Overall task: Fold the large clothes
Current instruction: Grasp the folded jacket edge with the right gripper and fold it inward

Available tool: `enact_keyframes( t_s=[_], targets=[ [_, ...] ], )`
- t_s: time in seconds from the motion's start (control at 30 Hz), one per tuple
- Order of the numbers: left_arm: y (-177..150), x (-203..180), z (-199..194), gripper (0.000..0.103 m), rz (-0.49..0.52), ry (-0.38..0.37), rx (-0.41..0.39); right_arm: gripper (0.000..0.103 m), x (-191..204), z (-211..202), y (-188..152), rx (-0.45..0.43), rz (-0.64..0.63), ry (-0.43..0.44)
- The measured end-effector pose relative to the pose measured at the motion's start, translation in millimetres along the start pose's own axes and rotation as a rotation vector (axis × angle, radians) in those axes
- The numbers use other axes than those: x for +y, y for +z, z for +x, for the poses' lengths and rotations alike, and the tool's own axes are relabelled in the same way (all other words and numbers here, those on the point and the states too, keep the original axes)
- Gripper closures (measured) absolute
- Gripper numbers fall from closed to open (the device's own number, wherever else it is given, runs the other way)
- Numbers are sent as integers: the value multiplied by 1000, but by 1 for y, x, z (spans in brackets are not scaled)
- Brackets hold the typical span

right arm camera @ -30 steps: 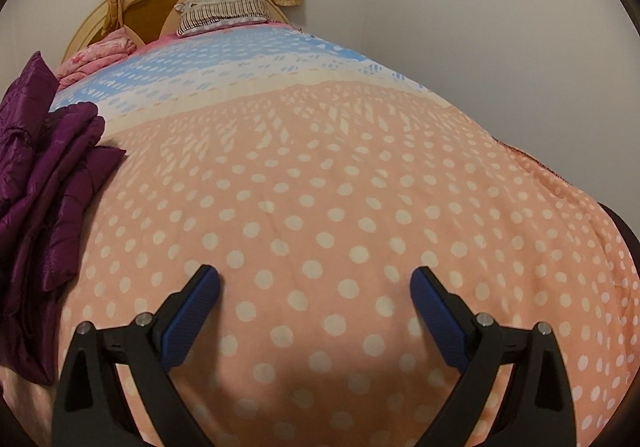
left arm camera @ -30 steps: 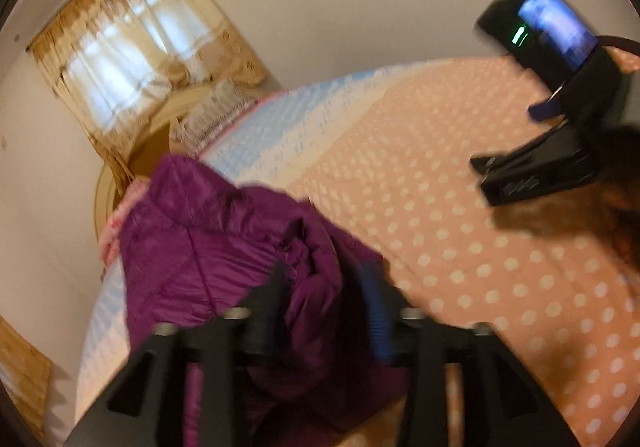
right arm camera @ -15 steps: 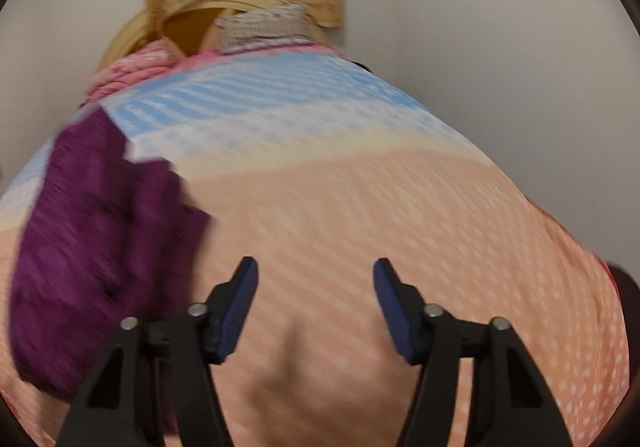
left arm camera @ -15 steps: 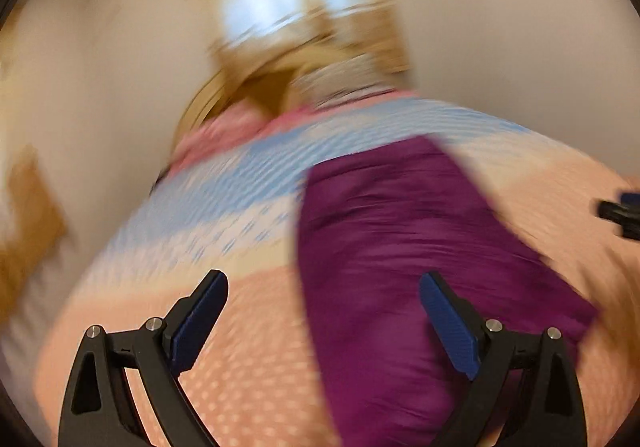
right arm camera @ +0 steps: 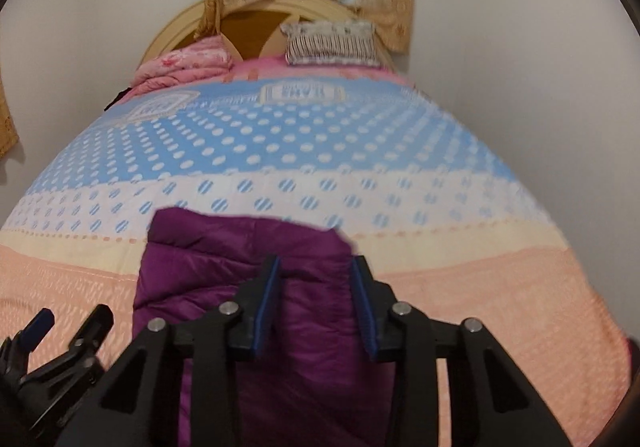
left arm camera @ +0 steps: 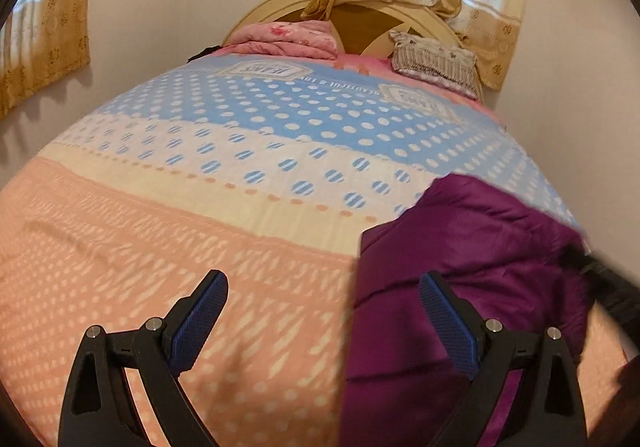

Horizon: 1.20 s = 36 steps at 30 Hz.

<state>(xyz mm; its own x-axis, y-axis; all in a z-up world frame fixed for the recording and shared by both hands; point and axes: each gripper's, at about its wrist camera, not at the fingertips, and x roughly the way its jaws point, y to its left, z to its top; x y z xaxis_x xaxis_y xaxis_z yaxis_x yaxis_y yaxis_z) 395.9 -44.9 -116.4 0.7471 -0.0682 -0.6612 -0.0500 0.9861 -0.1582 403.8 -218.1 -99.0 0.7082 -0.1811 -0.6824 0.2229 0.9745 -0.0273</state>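
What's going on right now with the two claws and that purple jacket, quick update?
Left gripper open, empty, beside the purple jacket. Right gripper closing over it, not yet pinching. Jacket lies on the bedspread; nothing in the way.

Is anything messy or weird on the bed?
Nothing really stands out. The purple jacket lies folded on the bedspread, and the pink blanket and striped pillow sit by the headboard.

Quilted purple jacket (right arm camera: 248, 287) with slight sheen, matt dotted cloth bedspread (left arm camera: 200, 175), glossy wooden headboard (right arm camera: 248, 27)
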Motion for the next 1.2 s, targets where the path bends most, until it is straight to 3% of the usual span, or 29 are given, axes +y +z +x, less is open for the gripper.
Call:
enact_keyframes(
  t_s=[0.17,0.27,0.5,0.6,0.67,0.73,0.9,1.0,1.2],
  targets=[
    [4,-37,10,6,87,-39,-20,71,-28,20,-37,35,24,-39],
    [-6,-69,23,6,173,-53,12,71,-51,23,-52,46,65,-44],
    [-36,-99,36,6,263,-39,5,71,-77,19,-65,45,126,-22],
    [-39,-103,38,6,293,-33,5,70,-84,-4,-55,-28,171,-12],
    [-39,-102,38,6,294,-34,7,69,-71,-23,-40,-102,130,27],
    [-39,-102,38,6,293,-39,8,69,-59,-24,-34,-116,96,82],
    [-29,-83,33,6,240,-8,-11,75,-55,18,-47,-6,116,99],
    [-26,-66,48,4,152,-76,47,76,-59,25,-60,-12,112,94],
    [-33,-73,60,1,163,-83,73,76,-66,31,-66,-10,123,102]
  ],
)
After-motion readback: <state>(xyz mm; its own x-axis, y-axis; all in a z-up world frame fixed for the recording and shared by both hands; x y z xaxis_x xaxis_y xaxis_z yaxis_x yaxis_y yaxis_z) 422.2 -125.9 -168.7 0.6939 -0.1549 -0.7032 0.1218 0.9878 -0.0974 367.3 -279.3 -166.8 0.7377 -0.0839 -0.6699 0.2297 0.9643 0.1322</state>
